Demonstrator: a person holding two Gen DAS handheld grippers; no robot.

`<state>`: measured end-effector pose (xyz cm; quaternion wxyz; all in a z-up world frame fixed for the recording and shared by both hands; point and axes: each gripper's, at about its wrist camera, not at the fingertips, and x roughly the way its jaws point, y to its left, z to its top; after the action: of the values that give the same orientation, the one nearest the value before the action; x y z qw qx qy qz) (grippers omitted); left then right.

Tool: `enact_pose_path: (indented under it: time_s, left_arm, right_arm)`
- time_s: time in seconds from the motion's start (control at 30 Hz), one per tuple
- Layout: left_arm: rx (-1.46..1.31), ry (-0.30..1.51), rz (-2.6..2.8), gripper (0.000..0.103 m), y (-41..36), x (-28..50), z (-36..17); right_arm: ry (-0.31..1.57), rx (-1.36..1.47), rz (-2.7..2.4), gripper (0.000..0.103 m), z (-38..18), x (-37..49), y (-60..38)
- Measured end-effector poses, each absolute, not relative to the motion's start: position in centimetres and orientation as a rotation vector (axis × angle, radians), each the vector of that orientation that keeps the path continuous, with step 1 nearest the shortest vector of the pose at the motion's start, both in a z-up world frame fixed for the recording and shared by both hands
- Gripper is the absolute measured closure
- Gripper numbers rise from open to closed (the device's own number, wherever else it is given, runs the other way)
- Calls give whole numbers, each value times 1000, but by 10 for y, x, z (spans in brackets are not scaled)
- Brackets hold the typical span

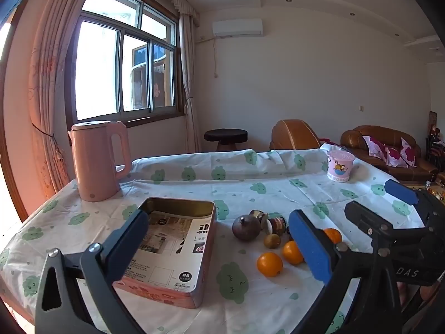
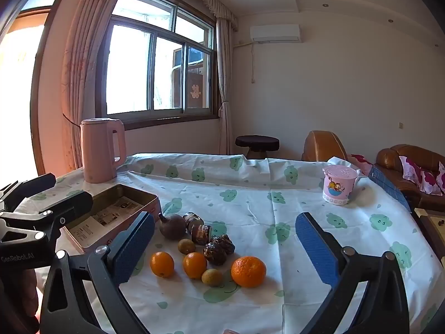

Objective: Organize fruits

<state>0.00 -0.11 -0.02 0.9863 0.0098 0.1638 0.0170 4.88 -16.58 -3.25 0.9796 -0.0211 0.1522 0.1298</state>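
Fruits lie grouped on the tablecloth: three oranges, the largest [image 2: 248, 271] nearest the right, two smaller [image 2: 162, 263] [image 2: 194, 264]; a dark round fruit [image 2: 172, 226] [image 1: 246, 227]; small greenish fruits [image 2: 186, 246]; dark lumpy pieces [image 2: 219, 247]. An open pink tin box [image 1: 178, 247] [image 2: 111, 214] sits left of them, holding only printed paper. My left gripper [image 1: 219, 247] is open and empty above the box's right edge. My right gripper [image 2: 225, 247] is open and empty above the fruits.
A pink kettle [image 1: 98, 161] stands at the table's back left. A pink cartoon cup [image 2: 338, 185] stands at the back right. Brown sofas [image 1: 389, 150] and a dark stool [image 1: 225, 137] lie beyond the table.
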Motion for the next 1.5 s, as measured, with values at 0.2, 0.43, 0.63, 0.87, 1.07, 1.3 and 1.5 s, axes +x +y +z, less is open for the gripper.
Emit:
enact_pose_path:
  time_s: [0.2, 0.43, 0.63, 0.87, 1.07, 1.3, 1.5]
  left_arm:
    - [-8, 337, 21, 0, 10, 5, 0]
    - [18, 333, 28, 0, 1, 2, -1]
    - [17, 334, 28, 0, 0, 1, -2]
    - [17, 334, 28, 0, 0, 1, -3]
    - [18, 333, 29, 0, 0, 0, -3]
    - [19, 333, 29, 0, -1, 0, -3]
    - [20, 333, 28, 0, -1, 0, -3]
  right_arm:
    - [317, -44, 264, 1, -34, 49, -165]
    - [313, -46, 260, 1, -36, 48, -168]
    - [312, -43, 261, 1, -33, 48, -168]
    - [313, -42, 261, 1, -35, 48, -169]
    - [314, -44, 261, 1, -35, 48, -168]
    - [316, -45, 262, 1, -35, 47, -169]
    - [315, -44, 260, 1, -34, 48, -170]
